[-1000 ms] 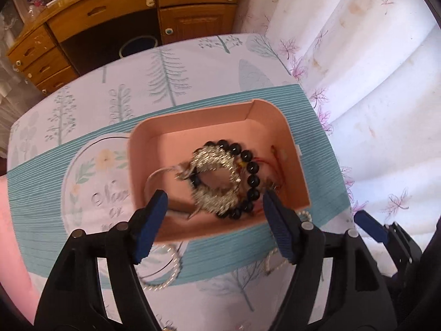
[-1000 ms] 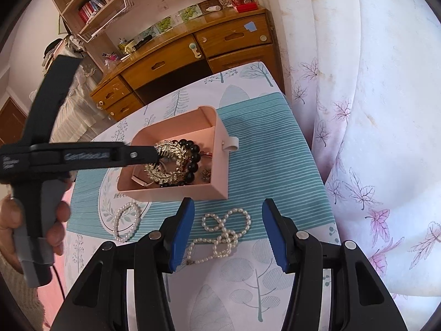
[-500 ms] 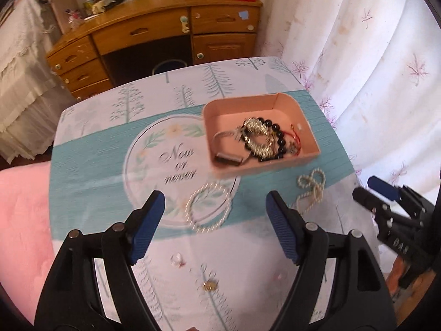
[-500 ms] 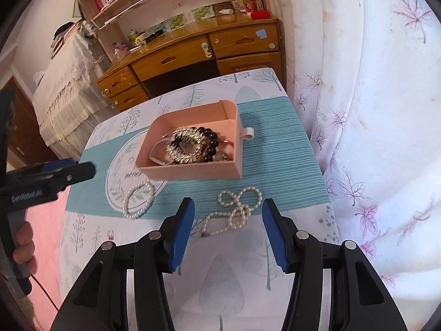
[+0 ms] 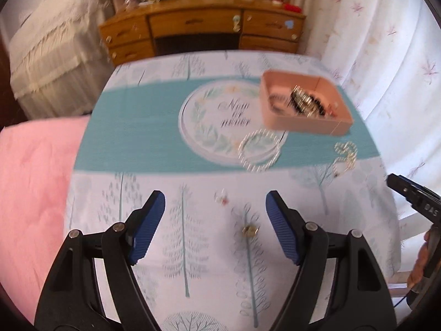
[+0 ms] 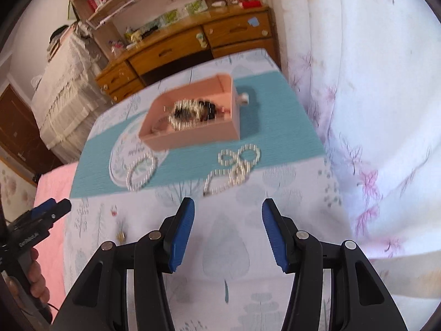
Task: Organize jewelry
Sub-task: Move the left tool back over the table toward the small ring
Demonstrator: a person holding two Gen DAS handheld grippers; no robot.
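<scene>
A pink box [image 5: 300,123] [image 6: 193,138] stands on the teal runner with a silver bracelet [image 5: 301,99] and black beads in it. A pearl bracelet [image 5: 259,151] [image 6: 142,172] and a looped pearl necklace [image 5: 344,155] [image 6: 234,165] lie in front of the box. A small gold earring [image 5: 249,230] [image 6: 121,236] and a tiny pink piece [image 5: 222,197] lie on the white cloth. My left gripper [image 5: 215,223] is open and empty above the cloth near the earring. My right gripper [image 6: 228,229] is open and empty, nearer than the necklace.
The table has a tree-print cloth [image 5: 193,248]. A wooden desk with drawers [image 5: 198,33] stands behind it. A white flowered curtain [image 6: 358,110] hangs on the right. A pink blanket [image 5: 30,179] lies at the left edge.
My left gripper has pulled back from over the box to the near left of the table. My right gripper has also backed away a little. The bracelet stays in the box.
</scene>
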